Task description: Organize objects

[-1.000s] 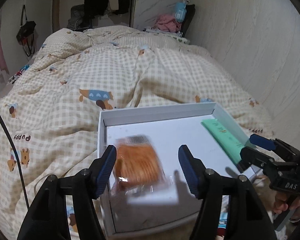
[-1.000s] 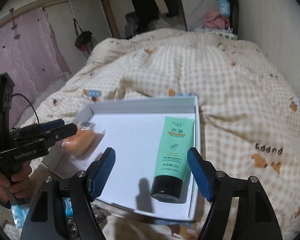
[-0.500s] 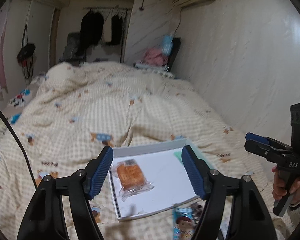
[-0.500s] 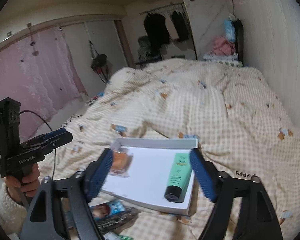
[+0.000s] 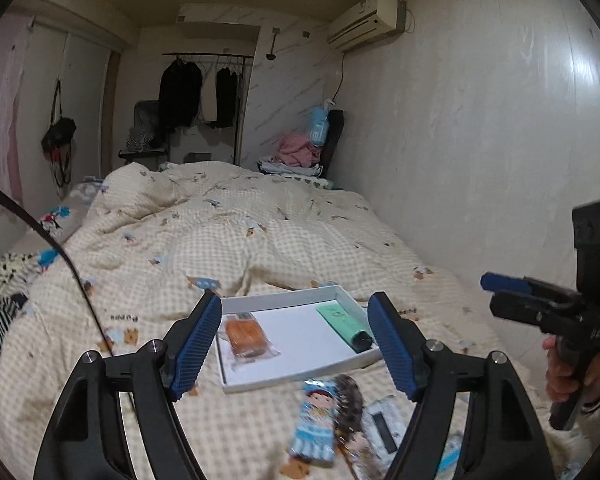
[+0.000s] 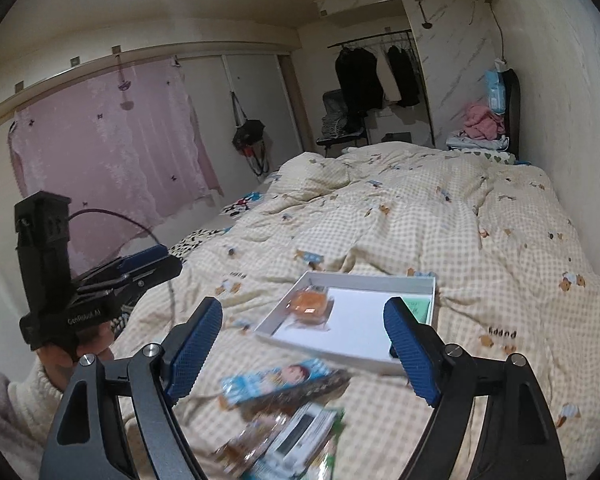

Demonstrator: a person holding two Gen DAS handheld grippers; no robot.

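Note:
A white tray (image 5: 288,380) lies on the checked quilt. In it are an orange snack packet (image 5: 246,335) at the left and a green tube (image 5: 342,320) at the right. The tray (image 6: 364,280), packet (image 6: 310,304) and tube (image 6: 418,308) also show in the right wrist view. My left gripper (image 5: 296,346) is open and empty, held above and short of the tray. My right gripper (image 6: 302,348) is open and empty, also back from the tray. Loose packets (image 5: 316,420) lie on the quilt in front of the tray, also in the right wrist view (image 6: 276,380).
The bed runs along the right wall (image 5: 480,140). A clothes rack (image 5: 204,88) and a chair stand at the far end. A pink curtain (image 6: 112,140) hangs at the left. Pink clothes (image 5: 298,150) lie by the headboard.
Both grippers have pulled back and up from the tray. The orange packet was between the left gripper's fingers over the tray and now lies in it. Loose packets have come into view.

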